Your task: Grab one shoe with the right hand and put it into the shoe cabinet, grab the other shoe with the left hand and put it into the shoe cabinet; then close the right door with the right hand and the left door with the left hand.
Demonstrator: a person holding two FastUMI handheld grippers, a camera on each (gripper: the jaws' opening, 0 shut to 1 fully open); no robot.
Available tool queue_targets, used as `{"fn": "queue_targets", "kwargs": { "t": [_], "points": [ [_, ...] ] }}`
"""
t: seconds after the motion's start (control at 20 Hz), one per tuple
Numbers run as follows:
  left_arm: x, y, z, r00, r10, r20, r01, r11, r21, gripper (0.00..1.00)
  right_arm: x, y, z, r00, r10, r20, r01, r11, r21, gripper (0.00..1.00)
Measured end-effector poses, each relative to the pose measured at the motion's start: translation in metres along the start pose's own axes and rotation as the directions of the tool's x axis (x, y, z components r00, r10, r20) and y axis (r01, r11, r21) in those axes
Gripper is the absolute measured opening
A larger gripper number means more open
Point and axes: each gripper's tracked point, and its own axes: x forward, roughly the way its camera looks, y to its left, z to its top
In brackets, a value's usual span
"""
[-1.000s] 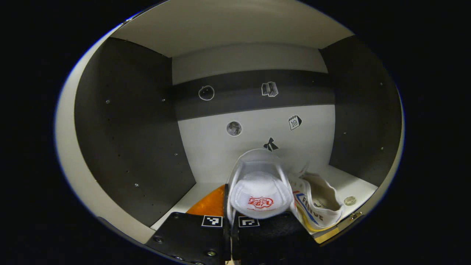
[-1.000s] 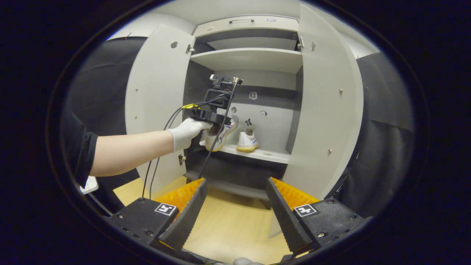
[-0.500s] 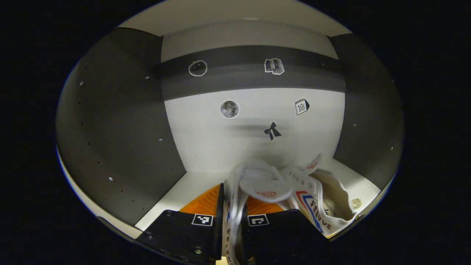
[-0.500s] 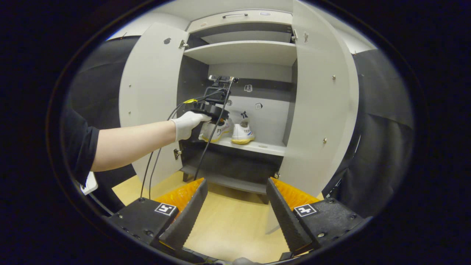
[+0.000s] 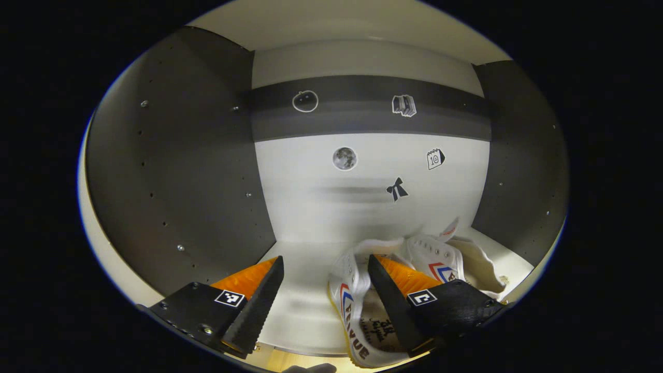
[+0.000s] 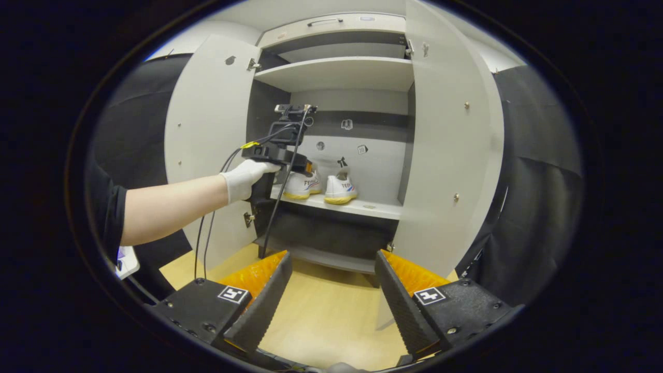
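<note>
Two white shoes with blue and red stripes stand side by side on the cabinet's middle shelf. In the left gripper view the nearer shoe rests on the shelf just beside my right finger, and the other shoe sits to its right. My left gripper is open, holding nothing. In the right gripper view a gloved hand holds the left gripper just above the left shoe, with the right shoe next to it. My right gripper hangs open over the floor, well back from the cabinet.
Both cabinet doors stand wide open: the left door and the right door. An upper shelf and a low shelf frame the compartment. Cables trail from the left gripper. The floor is pale wood.
My left gripper has opened and let go of the shoe, which now stands on the shelf next to the other one. The left gripper has drawn back slightly. The right gripper stays open and has barely moved.
</note>
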Motion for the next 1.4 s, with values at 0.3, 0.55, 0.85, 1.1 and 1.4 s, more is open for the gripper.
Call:
{"fn": "queue_targets", "kwargs": {
  "t": [0.3, 0.55, 0.85, 1.1, 1.4],
  "points": [
    [-0.062, 0.000, 0.018, 0.990, -0.017, 0.143, 0.011, 0.999, 0.040, 0.96, -0.005, 0.009, 0.003, 1.000, -0.003, 0.017, 0.003, 1.000, 0.001, 1.00],
    [-0.134, 0.009, 0.015, 0.971, -0.023, 0.239, 0.021, 1.000, 0.012, 0.96, -0.014, 0.011, 0.004, 0.999, -0.024, 0.034, 0.024, 1.000, 0.003, 1.00],
    [-0.219, 0.035, -0.019, 0.955, 0.002, 0.296, -0.016, 0.999, 0.045, 0.96, -0.031, 0.007, 0.005, 0.996, -0.062, 0.056, 0.062, 0.998, 0.010, 1.00],
    [-0.283, 0.045, -0.064, 0.964, -0.008, 0.264, -0.008, 0.998, 0.058, 0.96, -0.039, 0.003, 0.010, 0.992, -0.097, 0.084, 0.095, 0.995, 0.037, 1.00],
    [-0.356, 0.055, -0.101, 0.969, -0.033, 0.245, 0.026, 0.999, 0.030, 0.96, -0.047, 0.008, 0.006, 0.990, -0.110, 0.086, 0.105, 0.993, 0.053, 1.00]
  ]
}}
